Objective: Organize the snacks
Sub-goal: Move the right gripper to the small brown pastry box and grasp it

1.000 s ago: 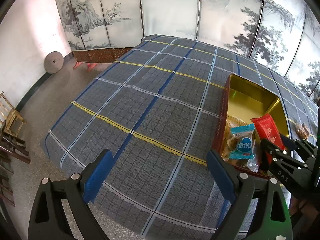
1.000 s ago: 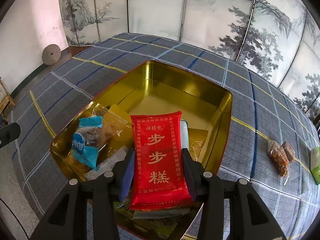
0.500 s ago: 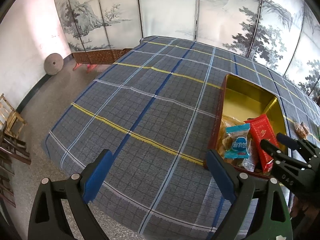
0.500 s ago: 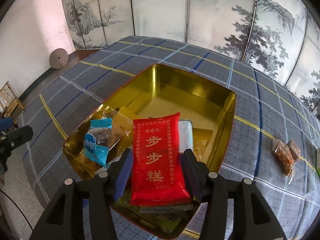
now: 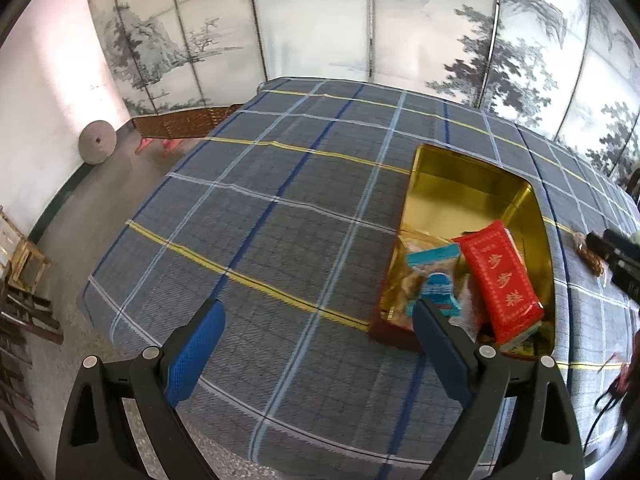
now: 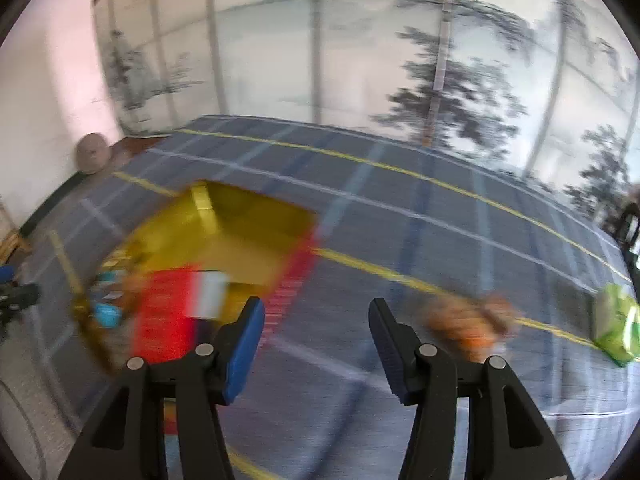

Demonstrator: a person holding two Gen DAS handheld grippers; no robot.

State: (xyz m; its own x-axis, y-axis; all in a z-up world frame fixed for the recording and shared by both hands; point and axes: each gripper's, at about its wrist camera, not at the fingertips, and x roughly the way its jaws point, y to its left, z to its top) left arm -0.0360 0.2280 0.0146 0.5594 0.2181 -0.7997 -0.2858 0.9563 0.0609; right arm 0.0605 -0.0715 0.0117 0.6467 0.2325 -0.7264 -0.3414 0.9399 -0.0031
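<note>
A gold tin with a red outer wall stands on the plaid tablecloth. In it lie a red packet with gold characters, a blue-and-clear biscuit packet and other wrappers. My left gripper is open and empty, above the cloth left of the tin. My right gripper is open and empty over bare cloth, to the right of the tin; its view is blurred. A brown snack bag and a green packet lie on the cloth to its right.
The plaid cloth covers the table, whose near-left edge drops to the floor. A painted folding screen stands behind. Wooden stools stand on the floor at left. A round stone disc leans on the wall.
My right gripper has let go of the red packet, which now lies in the tin, opened wider and swung right towards the brown snack bag. The left gripper has shifted slightly.
</note>
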